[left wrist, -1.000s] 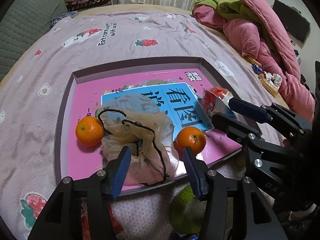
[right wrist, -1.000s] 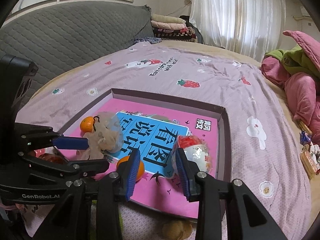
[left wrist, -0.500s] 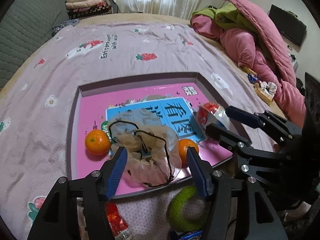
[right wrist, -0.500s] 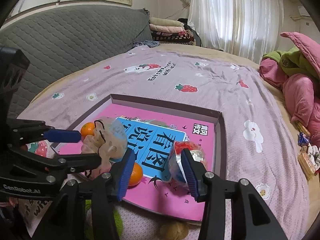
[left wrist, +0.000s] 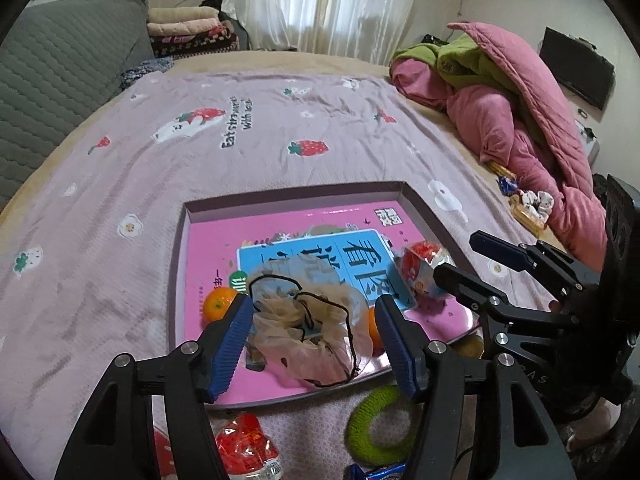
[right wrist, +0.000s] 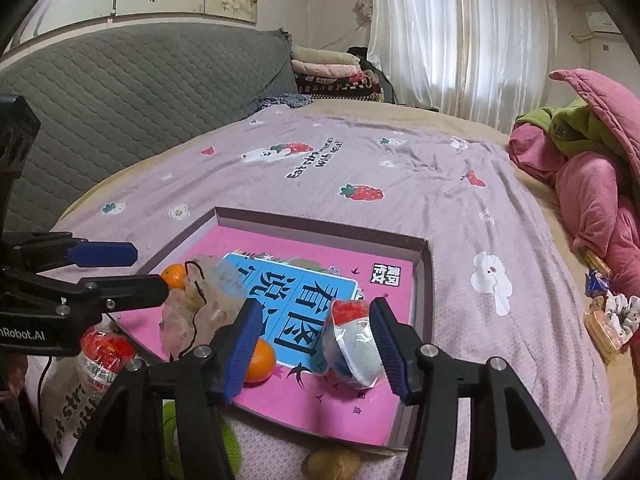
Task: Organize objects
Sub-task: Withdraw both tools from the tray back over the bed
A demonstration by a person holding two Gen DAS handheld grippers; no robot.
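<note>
Bedspread (left wrist: 120,152) held a tray (left wrist: 178,264); left gripper (left wrist: 314,340) had just spread over the pouch (left wrist: 312,332), right gripper (right wrist: 312,344) just released the packet (right wrist: 350,344).

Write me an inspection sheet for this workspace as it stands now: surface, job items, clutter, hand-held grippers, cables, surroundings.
Surface: lilac strawberry-print bedspread with a shallow box tray lined by a pink sheet.
Job's things: in the tray, a drawstring mesh bag, two oranges and a red-and-white snack packet.
Clutter: before the tray, a green knitted ring, a red-labelled bottle and a brown round item; snacks by the quilt.
Grippers: left hand-held gripper open over the bag; right hand-held gripper open, its jaws just widened, the packet lying between them.
Cables: a thin black lead under the left gripper.
Surroundings: grey quilted headboard, white curtains, pink and green quilts, folded blankets.
</note>
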